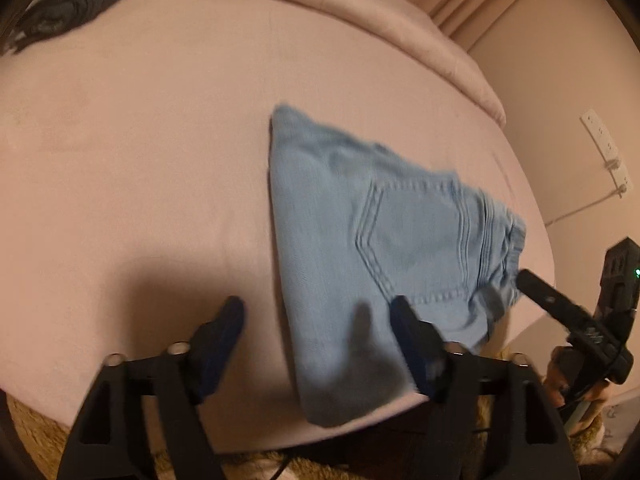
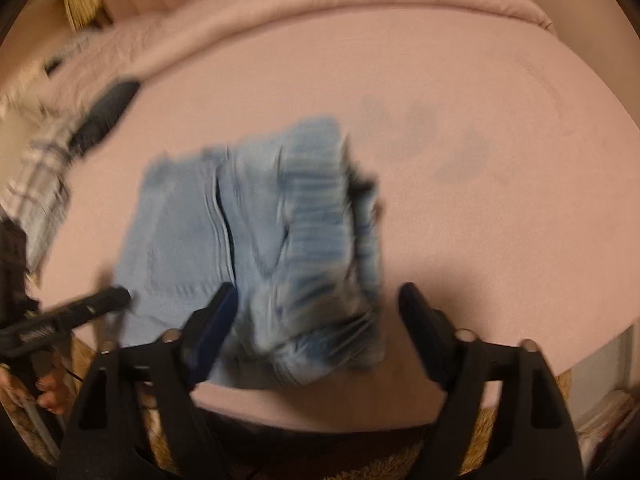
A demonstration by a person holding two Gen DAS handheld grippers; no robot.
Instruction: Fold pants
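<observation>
Light blue jeans point(image 1: 384, 232), folded into a compact stack with a back pocket facing up, lie near the front edge of a pink bed point(image 1: 140, 140). My left gripper point(image 1: 318, 308) is open over the stack's near left corner, one finger above the denim and the other above the bedsheet. At the jeans' right end, by the waistband, my right gripper point(image 1: 536, 284) comes in from the side. In the right wrist view the jeans point(image 2: 256, 232) are blurred; my right gripper point(image 2: 318, 292) is open with the bunched waistband end between its fingers, not pinched. The left gripper point(image 2: 116, 298) points in from the left.
A dark grey garment point(image 1: 76, 0) lies at the bed's far left corner, and a plaid cloth point(image 2: 36, 184) lies beside it. A rolled pink duvet point(image 1: 360, 12) runs along the far side. A shaggy rug point(image 1: 36, 432) lies below the bed's edge. A socket strip point(image 1: 606, 152) hangs on the right wall.
</observation>
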